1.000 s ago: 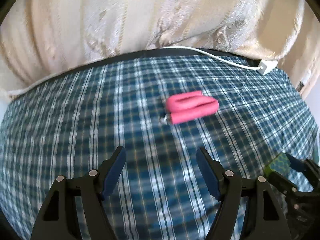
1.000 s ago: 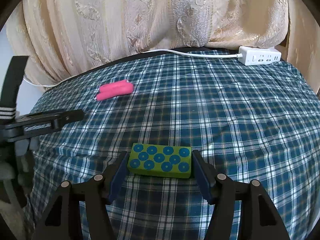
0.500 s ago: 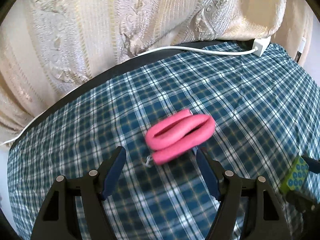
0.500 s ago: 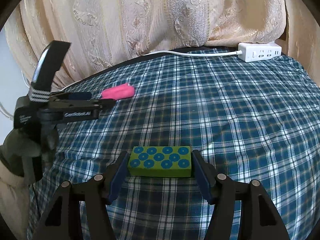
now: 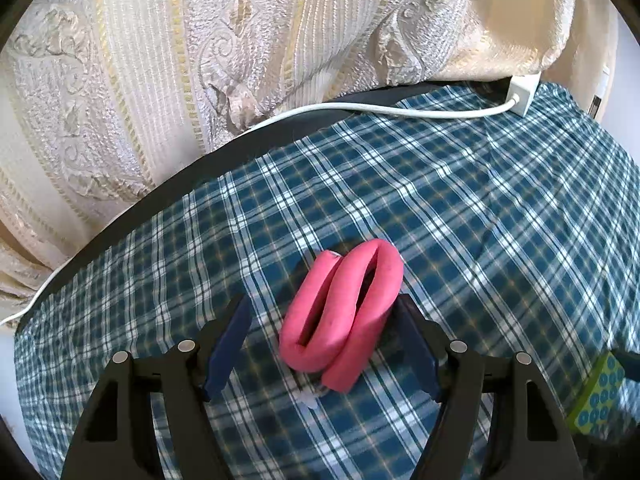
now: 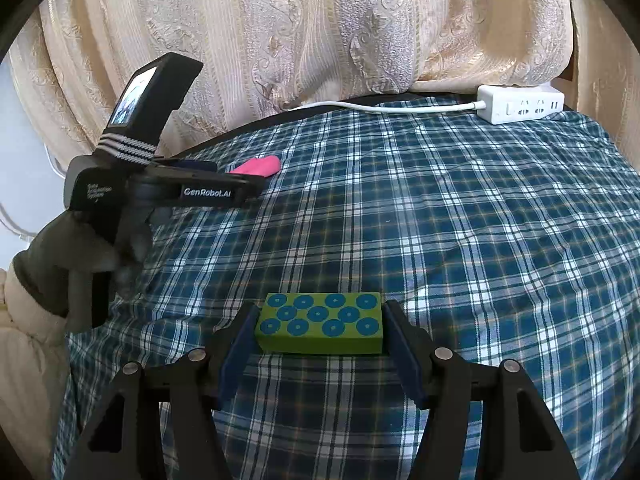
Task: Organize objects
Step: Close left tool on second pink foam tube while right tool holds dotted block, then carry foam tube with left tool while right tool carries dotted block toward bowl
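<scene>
A pink foam strip folded into loops (image 5: 344, 308) lies on the blue plaid cloth (image 5: 480, 220). My left gripper (image 5: 322, 302) stands open around it: the right pad is close against the strip, the left pad clear of it. From the right wrist view the strip (image 6: 260, 166) shows as a pink end past the left gripper (image 6: 224, 178), which a grey-gloved hand (image 6: 60, 272) holds. My right gripper (image 6: 320, 320) is shut on a green block with blue dots (image 6: 320, 322), one pad on each end. That block (image 5: 596, 396) also shows at the lower right of the left wrist view.
A white power strip (image 6: 520, 106) lies at the cloth's far right edge, its cable (image 5: 400, 110) running left along the back. A cream patterned curtain (image 6: 320, 40) hangs right behind. The dark table edge (image 5: 180, 192) shows beyond the cloth.
My left gripper has advanced over the cloth and rolled, so the pink strip, once well ahead, now lies between its fingers. The right gripper and green block have stayed put.
</scene>
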Motion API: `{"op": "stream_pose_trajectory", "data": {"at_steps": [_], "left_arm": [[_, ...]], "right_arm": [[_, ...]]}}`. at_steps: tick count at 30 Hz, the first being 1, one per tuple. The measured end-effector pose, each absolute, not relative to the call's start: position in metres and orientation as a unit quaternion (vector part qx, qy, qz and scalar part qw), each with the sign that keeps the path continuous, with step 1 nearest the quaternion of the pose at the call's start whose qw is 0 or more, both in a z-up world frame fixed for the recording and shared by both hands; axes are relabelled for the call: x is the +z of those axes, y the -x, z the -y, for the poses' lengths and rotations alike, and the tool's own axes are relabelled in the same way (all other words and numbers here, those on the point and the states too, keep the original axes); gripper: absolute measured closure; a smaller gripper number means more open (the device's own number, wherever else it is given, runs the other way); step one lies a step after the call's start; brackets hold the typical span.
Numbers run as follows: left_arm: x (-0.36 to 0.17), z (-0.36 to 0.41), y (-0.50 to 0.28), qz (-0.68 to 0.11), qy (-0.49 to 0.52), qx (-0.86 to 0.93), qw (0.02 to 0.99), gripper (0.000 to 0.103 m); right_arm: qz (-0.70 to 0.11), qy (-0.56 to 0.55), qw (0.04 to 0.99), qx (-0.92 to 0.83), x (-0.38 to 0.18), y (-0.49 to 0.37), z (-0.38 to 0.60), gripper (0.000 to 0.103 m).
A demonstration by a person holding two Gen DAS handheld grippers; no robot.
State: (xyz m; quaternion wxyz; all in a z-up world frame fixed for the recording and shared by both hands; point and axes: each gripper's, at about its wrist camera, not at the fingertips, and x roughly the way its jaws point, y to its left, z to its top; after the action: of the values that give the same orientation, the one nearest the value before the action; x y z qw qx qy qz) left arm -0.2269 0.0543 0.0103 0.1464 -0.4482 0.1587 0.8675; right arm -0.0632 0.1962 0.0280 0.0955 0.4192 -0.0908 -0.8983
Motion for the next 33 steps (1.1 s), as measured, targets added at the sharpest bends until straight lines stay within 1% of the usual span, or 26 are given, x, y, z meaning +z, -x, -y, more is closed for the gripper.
{"op": "stream_pose_trajectory", "data": {"at_steps": [6, 8, 10, 11, 12, 23, 33], "left_arm": [[0.008, -0.049, 0.23, -0.129, 0.453, 0.869, 0.151, 0.029], [0.008, -0.048, 0.231, -0.119, 0.454, 0.87, 0.151, 0.031], [0.008, -0.048, 0.231, -0.11, 0.454, 0.871, 0.154, 0.036], [0.008, -0.048, 0.23, -0.106, 0.454, 0.871, 0.158, 0.044], [0.009, -0.049, 0.229, -0.101, 0.454, 0.87, 0.163, 0.047], [0.01, -0.05, 0.215, -0.088, 0.446, 0.88, 0.138, 0.05], [0.029, -0.055, 0.172, -0.08, 0.427, 0.891, 0.132, 0.05]], "right_arm": [[0.091, -0.419, 0.096, -0.898, 0.028, 0.063, -0.197, 0.037], [0.091, -0.418, 0.099, -0.898, 0.028, 0.063, -0.197, 0.037], [0.091, -0.418, 0.099, -0.898, 0.027, 0.063, -0.197, 0.037], [0.091, -0.418, 0.099, -0.898, 0.027, 0.063, -0.196, 0.037], [0.091, -0.418, 0.099, -0.898, 0.027, 0.063, -0.197, 0.037], [0.091, -0.418, 0.1, -0.899, 0.027, 0.063, -0.197, 0.037], [0.092, -0.417, 0.1, -0.899, 0.027, 0.063, -0.197, 0.037]]}}
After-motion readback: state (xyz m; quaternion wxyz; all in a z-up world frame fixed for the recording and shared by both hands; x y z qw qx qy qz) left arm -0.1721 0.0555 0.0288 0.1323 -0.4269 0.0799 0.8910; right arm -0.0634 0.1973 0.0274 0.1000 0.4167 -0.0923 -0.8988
